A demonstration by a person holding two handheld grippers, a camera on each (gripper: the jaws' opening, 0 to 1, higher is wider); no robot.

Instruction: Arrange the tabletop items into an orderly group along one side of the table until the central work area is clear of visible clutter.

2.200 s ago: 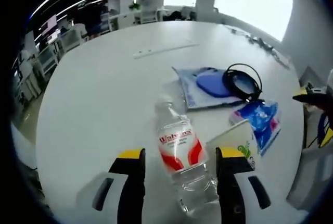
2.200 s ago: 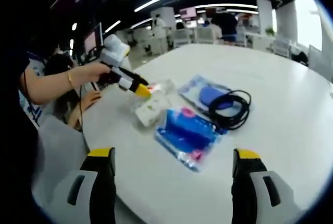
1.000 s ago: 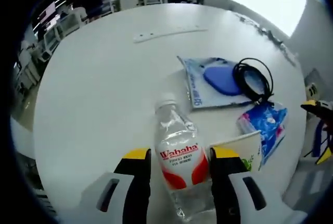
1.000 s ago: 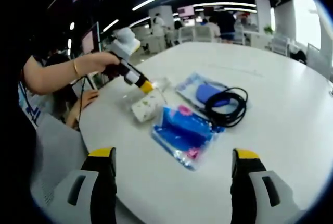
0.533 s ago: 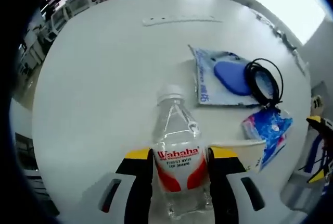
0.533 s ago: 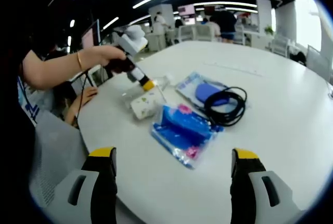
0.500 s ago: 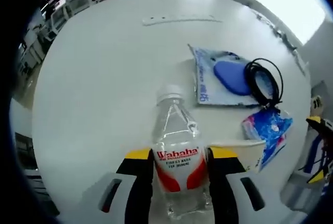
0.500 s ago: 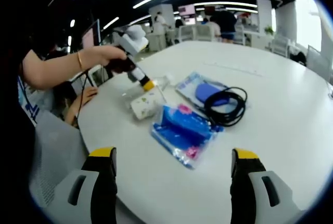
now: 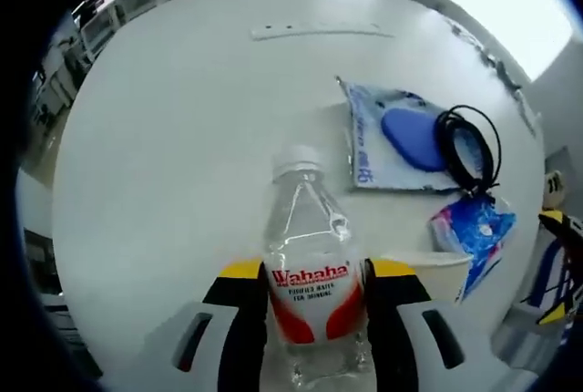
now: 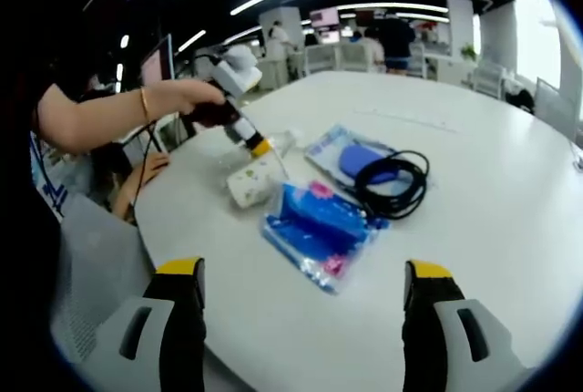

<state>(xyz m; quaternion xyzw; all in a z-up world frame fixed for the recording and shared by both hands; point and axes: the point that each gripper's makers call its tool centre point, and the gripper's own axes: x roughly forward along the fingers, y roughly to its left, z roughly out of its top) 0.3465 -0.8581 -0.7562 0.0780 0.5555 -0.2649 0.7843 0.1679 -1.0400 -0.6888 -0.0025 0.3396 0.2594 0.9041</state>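
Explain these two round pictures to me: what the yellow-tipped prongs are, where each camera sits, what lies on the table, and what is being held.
No robot here: a person holds a two-jaw gripper in each hand, each carrying a fisheye camera looking along its yellow-tipped jaws. In the left gripper view, the left gripper is closed on a clear water bottle. In the right gripper view, the right gripper is open and holds nothing. On the white table lie a paper cup, a blue packet, a flat pouch and a coiled black cable.

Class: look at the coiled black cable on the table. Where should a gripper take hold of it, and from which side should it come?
Grip the black cable where its loops bunch together, coming down from above. It lies flat, partly on the blue packet, so a side approach would likely only push it. The free right gripper sits wide open.
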